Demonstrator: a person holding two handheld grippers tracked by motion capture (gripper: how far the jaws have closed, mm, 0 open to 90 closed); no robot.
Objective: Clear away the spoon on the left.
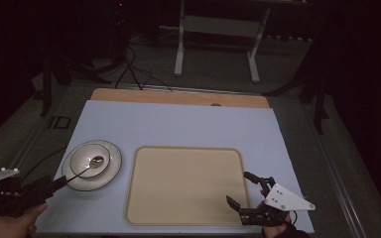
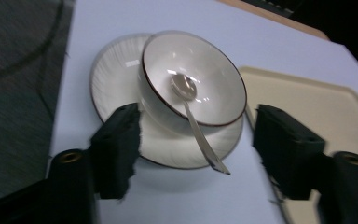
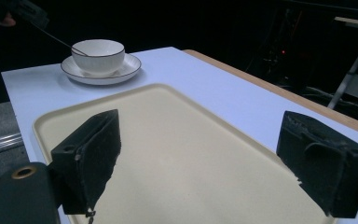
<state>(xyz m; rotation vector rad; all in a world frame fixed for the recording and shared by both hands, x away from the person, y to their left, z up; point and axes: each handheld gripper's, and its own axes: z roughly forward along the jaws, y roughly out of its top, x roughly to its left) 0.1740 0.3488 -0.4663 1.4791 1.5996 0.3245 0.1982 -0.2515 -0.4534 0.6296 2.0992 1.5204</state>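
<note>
A white bowl (image 1: 90, 159) with a dark rim stands on a ribbed saucer (image 1: 113, 171) at the table's left. A metal spoon (image 1: 87, 167) lies in the bowl, its handle sticking out over the rim toward my left gripper (image 1: 59, 183). In the left gripper view the spoon (image 2: 182, 86) runs down between the jaws of my left gripper (image 2: 196, 112), which stand apart on either side of the handle without touching it. My right gripper (image 1: 239, 187) hovers open over the near right corner of the beige tray (image 1: 183, 183), nothing between its fingers.
The tray (image 3: 177, 154) lies bare in the middle of the pale blue table top (image 1: 178, 124). A wooden strip (image 1: 178, 97) runs along the far edge. Beyond it are a metal stand (image 1: 218, 29) and cables on the dark floor.
</note>
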